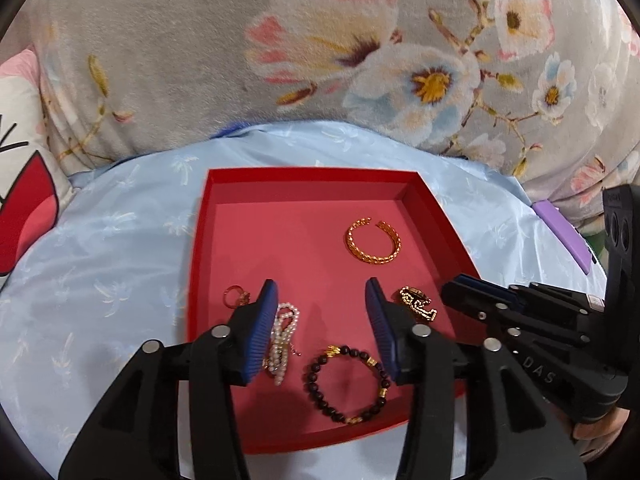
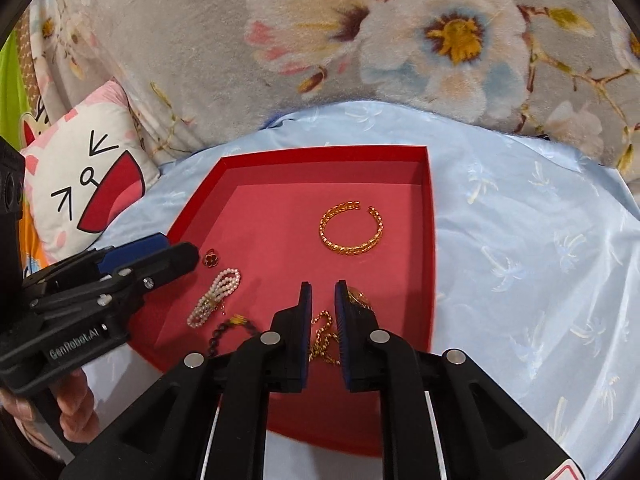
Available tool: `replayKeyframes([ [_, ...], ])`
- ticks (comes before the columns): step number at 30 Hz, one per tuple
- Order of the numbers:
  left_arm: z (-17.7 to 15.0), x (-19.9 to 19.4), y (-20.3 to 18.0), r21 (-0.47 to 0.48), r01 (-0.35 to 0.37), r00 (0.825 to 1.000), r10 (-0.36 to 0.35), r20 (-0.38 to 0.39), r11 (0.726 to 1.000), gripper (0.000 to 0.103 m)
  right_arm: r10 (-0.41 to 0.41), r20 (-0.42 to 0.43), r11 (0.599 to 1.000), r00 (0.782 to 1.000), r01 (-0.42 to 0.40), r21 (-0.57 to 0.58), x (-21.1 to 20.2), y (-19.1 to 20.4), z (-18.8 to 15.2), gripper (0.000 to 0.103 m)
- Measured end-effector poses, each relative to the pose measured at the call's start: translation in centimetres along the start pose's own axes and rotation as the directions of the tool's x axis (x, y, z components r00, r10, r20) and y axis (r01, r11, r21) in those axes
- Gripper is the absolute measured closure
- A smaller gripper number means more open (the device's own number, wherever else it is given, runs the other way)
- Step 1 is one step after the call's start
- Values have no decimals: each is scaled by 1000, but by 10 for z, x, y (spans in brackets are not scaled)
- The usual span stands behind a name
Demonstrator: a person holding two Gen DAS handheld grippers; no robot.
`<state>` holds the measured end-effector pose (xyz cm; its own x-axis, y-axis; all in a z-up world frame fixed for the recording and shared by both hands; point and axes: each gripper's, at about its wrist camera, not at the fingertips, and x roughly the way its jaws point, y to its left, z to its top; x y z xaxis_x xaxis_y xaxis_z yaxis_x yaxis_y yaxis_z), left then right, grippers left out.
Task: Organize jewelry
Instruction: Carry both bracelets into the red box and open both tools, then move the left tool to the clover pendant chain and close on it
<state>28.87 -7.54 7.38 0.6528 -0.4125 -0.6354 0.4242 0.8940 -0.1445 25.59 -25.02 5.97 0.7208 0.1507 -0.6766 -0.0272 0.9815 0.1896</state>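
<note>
A red tray (image 1: 312,176) (image 2: 430,240) lies on a pale blue cloth. In it are a gold open bangle (image 1: 373,242) (image 2: 351,228), a pearl bracelet (image 1: 283,340) (image 2: 216,296), a dark bead bracelet (image 1: 346,384) (image 2: 224,330), a small red-flower ring (image 1: 236,295) (image 2: 209,258) and a gold chain (image 1: 418,303) (image 2: 323,338). My left gripper (image 1: 322,300) (image 2: 176,254) is open and empty above the tray, between pearls and chain. My right gripper (image 2: 323,300) (image 1: 460,286) hovers with its jaws narrowly apart either side of the gold chain, not clamped on it.
A grey floral blanket (image 1: 320,48) rises behind the tray. A cartoon cushion (image 2: 88,184) lies at the left. A purple flat object (image 1: 562,236) lies on the cloth at the right. The blue cloth (image 2: 520,260) extends right of the tray.
</note>
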Motion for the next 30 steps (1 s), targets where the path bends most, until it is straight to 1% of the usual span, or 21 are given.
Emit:
replayKeyframes([
  [3,-5,-18,3,-11,0,1000,1,17,1000,55,6,9,1000,1000,-6,-1,-19,-1,-9,88],
  [4,-7,-23,4,-15,-3,1000,3,21,1000,54,9,10,1000,1000,-9,0,-24,-1,-12,85],
  [5,-10,-29,5,-18,-5,1000,5,25,1000,51,12,11,1000,1000,-12,1,-30,-1,-16,82],
  [7,-20,-42,6,-23,-28,999,29,33,999,39,15,12,1000,1000,-15,-3,-43,0,-29,80],
  [9,-32,-54,7,-20,-38,999,38,34,999,36,13,10,1000,1000,-13,-14,-54,1,-42,79],
  [12,-52,-69,8,-18,-58,998,58,24,998,36,20,-7,999,1000,-20,-25,-71,5,-69,75],
  [18,-97,-83,10,-43,-81,997,80,-24,996,36,-3,-39,999,999,1,-44,-88,9,-118,74],
  [25,-143,-95,-1,-32,-111,993,110,-54,993,36,14,-70,999,997,-18,-49,-98,16,-154,74],
  [30,-164,-102,-2,-29,-117,991,115,-64,993,36,34,-92,997,995,-40,-71,-96,27,-170,74],
])
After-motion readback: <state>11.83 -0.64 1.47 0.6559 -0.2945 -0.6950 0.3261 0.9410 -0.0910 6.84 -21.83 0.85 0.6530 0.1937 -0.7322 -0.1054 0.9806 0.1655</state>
